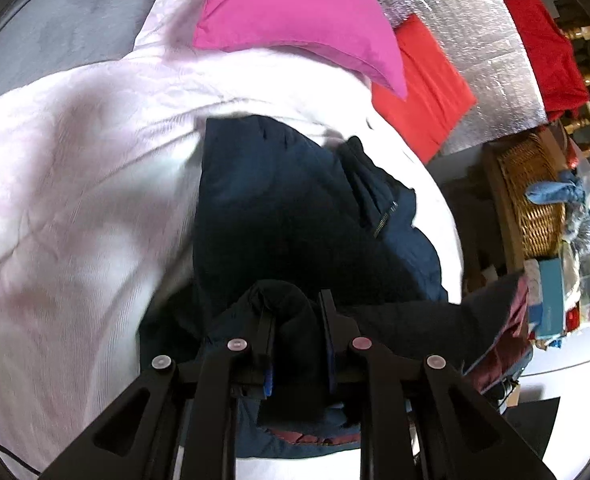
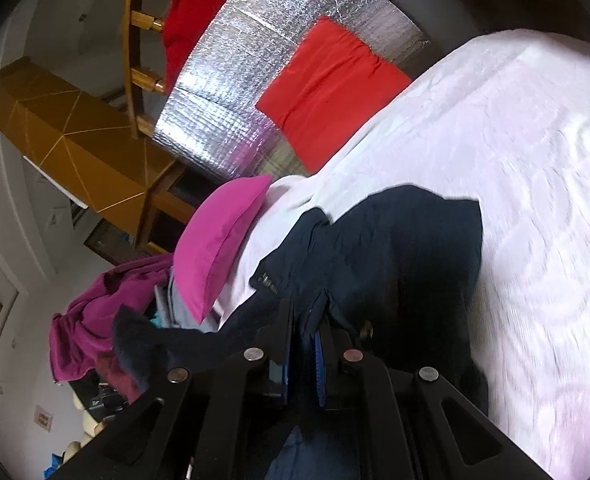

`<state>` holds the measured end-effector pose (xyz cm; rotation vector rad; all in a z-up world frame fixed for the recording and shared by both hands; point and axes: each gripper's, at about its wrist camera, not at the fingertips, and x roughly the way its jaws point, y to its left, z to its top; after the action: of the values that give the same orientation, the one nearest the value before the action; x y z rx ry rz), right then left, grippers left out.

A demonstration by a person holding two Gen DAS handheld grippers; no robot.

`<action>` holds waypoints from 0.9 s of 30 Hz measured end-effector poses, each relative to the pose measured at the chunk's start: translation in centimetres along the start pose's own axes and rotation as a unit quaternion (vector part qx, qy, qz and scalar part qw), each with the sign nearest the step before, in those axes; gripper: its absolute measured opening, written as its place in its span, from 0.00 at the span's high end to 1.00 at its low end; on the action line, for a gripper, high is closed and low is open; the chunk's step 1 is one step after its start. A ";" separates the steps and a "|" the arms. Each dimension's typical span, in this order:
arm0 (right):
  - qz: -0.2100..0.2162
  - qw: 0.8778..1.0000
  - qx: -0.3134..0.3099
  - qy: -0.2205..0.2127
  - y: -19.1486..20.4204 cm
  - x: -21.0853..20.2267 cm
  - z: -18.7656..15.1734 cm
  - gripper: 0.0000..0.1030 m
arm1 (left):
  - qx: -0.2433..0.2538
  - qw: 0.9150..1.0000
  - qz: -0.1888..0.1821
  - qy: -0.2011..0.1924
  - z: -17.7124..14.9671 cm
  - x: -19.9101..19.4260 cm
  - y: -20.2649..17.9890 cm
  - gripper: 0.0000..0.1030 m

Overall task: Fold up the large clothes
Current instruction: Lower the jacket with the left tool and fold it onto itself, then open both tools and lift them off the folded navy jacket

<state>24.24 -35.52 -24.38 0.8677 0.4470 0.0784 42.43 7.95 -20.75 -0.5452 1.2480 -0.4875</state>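
Note:
A dark navy jacket (image 1: 279, 208) with a zip lies bunched on the pale bed cover (image 1: 75, 200). My left gripper (image 1: 293, 300) is shut on a thick fold of that jacket, which bulges up between its two black fingers. In the right wrist view the same navy jacket (image 2: 399, 248) spreads over the bed cover (image 2: 535, 200), and my right gripper (image 2: 307, 312) is shut on a thin edge of its fabric. A fuzzy dark part of the jacket hangs off to the left of the right gripper. The fingertips of both grippers are partly buried in cloth.
A magenta pillow (image 1: 295, 20) and a red cloth (image 1: 427, 84) lie at the head of the bed against a silver foil panel (image 1: 475, 40). A wicker basket (image 1: 535, 196) with clothes stands beside the bed. A purple garment (image 2: 107, 312) and wooden furniture (image 2: 67, 136) flank the other side.

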 end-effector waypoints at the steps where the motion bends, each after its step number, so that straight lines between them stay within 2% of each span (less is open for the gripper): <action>1: -0.002 1.000 0.001 -0.002 -0.1 0.5 0.4 0.91 | 0.000 1.000 0.006 -0.001 0.8 0.4 -0.2 0.81; 6: -0.023 1.000 0.013 -0.016 -1.9 2.7 3.0 0.91 | 0.003 1.000 0.026 -0.016 4.1 1.8 -0.9 0.81; 12: -0.045 0.999 0.024 -0.019 -4.1 5.5 4.9 0.91 | 0.001 0.999 0.022 -0.032 7.2 3.8 -1.8 0.81; 17: -0.044 0.996 0.078 -0.009 -6.2 7.3 6.1 0.91 | -0.026 0.998 0.017 -0.050 9.0 5.4 -1.3 0.78; 20: -0.023 0.992 0.126 0.005 -8.1 8.0 6.5 0.89 | -0.039 0.997 0.004 -0.061 9.5 6.3 -0.7 0.70; 23: 0.011 0.988 0.156 0.000 -9.5 7.8 6.6 0.86 | -0.055 0.995 -0.024 -0.079 9.4 6.4 0.0 0.55; 24: 0.024 0.986 0.162 -0.009 -9.8 7.5 6.7 0.83 | -0.062 0.994 -0.039 -0.086 9.3 6.3 0.3 0.45; 25: 0.032 0.985 0.168 -0.021 -10.1 7.1 6.8 0.68 | -0.070 0.991 -0.058 -0.095 9.1 6.0 0.7 0.35; 26: 0.038 0.981 0.183 -0.046 -10.7 6.1 7.0 0.27 | -0.080 0.988 -0.078 -0.109 8.9 5.5 1.2 0.31; 27: 0.039 0.978 0.193 -0.064 -11.0 5.3 6.9 0.05 | -0.087 0.985 -0.087 -0.124 8.7 4.9 1.5 0.22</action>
<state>30.67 -46.34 -30.65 1.2658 0.3114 0.0070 52.16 7.12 -23.38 -0.8436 1.0145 -0.4439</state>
